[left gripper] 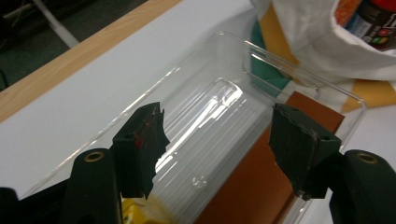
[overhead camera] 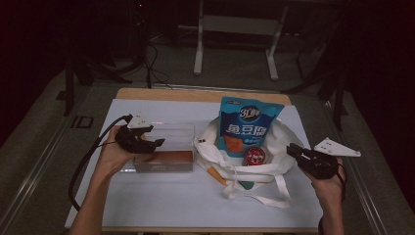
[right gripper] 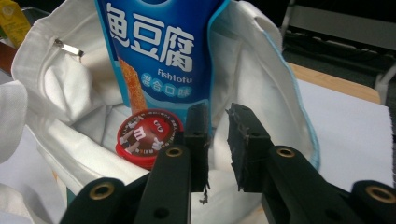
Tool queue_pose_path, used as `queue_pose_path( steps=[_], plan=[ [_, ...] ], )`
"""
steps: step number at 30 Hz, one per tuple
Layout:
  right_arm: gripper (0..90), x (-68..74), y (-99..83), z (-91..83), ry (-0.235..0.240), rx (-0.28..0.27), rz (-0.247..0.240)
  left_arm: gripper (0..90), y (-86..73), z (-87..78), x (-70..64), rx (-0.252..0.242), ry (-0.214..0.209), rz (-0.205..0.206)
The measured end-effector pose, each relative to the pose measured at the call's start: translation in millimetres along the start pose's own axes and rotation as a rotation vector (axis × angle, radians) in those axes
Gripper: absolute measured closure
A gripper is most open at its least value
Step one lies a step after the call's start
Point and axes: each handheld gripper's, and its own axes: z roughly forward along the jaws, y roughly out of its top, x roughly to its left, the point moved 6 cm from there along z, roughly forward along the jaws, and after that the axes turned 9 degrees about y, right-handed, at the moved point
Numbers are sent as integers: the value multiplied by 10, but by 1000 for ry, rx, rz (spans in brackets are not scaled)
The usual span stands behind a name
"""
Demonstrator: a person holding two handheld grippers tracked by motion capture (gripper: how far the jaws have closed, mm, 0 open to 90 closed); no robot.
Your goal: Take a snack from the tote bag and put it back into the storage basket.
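Observation:
A white tote bag (overhead camera: 274, 147) stands open at the table's middle right. In it are a blue fish-tofu snack pouch (overhead camera: 249, 122) and a red M&M's can (overhead camera: 255, 155). My right gripper (overhead camera: 291, 149) is at the bag's right rim. In the right gripper view its jaws (right gripper: 217, 121) are almost together, with nothing between them, close to the can (right gripper: 147, 135) and the pouch (right gripper: 159, 56). My left gripper (overhead camera: 155, 143) hovers open over a clear plastic box (overhead camera: 169, 134). In the left gripper view its wide-spread jaws (left gripper: 217, 128) frame the box (left gripper: 224, 60), which has an orange-brown base.
White paper (overhead camera: 161, 200) covers the wooden table (overhead camera: 161, 94). The bag's handles (overhead camera: 254, 198) trail toward the front edge. A yellow item (left gripper: 140, 210) lies by the box. Beyond the table are a dark floor, cables and white frame legs (overhead camera: 198, 54).

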Motion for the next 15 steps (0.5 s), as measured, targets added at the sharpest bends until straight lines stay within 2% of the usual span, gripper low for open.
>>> queue_pose_path(
  steps=[4,5,8,15],
  plan=[
    [729,-19,43,71,4,18,-8,394,-34,30,-81,8,-20,3],
    [709,-34,61,105,4,28,-7,434,-47,32,-108,2,-22,12],
    [695,-51,81,139,9,38,-9,462,-107,60,-179,11,-34,29],
    [638,-75,167,272,26,80,-14,533,-212,78,-300,7,-67,29]
  ],
)
